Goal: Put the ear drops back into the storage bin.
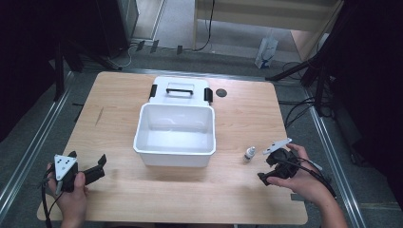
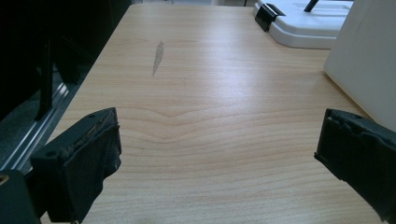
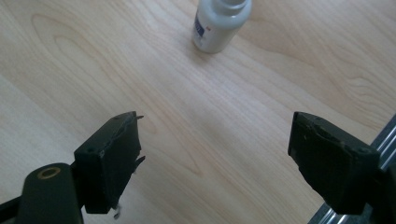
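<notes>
A white plastic box (image 1: 175, 134) stands open in the middle of the wooden table (image 1: 123, 102), its lid (image 1: 180, 90) with a black handle and black latches folded back behind it. To its right a small white bottle (image 1: 249, 153) stands upright on the wood. My right gripper (image 1: 267, 167) is open, just right of the bottle, and the bottle (image 3: 220, 23) is ahead of its jaws. My left gripper (image 1: 88, 161) is open at the front left with bare wood between its jaws. The box wall (image 2: 369, 60) and the lid (image 2: 303, 21) lie to its right.
A small dark round disc (image 1: 221, 92) lies on the table right of the lid. Metal rails (image 1: 328, 142) run along both sides of the table. A white bag (image 1: 266, 52) and cables sit on the floor behind.
</notes>
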`<act>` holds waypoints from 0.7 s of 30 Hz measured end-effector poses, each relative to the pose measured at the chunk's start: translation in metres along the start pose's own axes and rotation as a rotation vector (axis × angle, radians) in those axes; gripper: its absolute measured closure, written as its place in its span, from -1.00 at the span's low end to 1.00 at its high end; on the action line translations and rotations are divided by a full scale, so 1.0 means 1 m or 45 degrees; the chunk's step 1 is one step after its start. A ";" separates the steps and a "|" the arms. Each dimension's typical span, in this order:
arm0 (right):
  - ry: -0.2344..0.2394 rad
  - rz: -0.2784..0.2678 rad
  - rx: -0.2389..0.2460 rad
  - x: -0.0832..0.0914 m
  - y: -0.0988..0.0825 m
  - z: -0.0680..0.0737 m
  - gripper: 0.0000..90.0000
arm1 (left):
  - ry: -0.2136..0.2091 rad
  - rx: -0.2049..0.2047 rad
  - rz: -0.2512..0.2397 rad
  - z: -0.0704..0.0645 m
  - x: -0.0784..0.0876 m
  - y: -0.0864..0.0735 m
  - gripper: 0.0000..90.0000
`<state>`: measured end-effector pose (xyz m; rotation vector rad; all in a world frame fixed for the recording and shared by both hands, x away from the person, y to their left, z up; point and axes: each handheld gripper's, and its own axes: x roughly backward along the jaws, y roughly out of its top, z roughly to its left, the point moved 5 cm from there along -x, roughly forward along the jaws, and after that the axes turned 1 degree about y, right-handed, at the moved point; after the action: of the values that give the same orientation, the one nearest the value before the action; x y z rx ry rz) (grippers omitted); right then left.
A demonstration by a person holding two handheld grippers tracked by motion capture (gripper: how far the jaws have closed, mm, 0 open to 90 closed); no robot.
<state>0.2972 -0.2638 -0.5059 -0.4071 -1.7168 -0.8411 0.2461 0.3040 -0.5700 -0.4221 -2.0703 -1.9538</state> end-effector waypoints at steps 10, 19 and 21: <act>-0.014 0.148 0.004 -0.005 0.011 -0.013 -0.61 | 0.000 0.000 0.005 0.000 0.000 0.000 -0.99; 0.000 0.163 -0.035 -0.008 0.025 -0.019 -0.56 | -0.002 0.004 -0.002 0.000 0.000 0.000 -0.99; 0.013 0.161 -0.041 -0.011 0.032 -0.017 -0.55 | -0.004 0.005 -0.003 0.000 0.000 0.000 -0.99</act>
<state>0.3335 -0.2527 -0.5033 -0.5270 -1.6513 -0.7783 0.2461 0.3040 -0.5700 -0.4226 -2.0771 -1.9514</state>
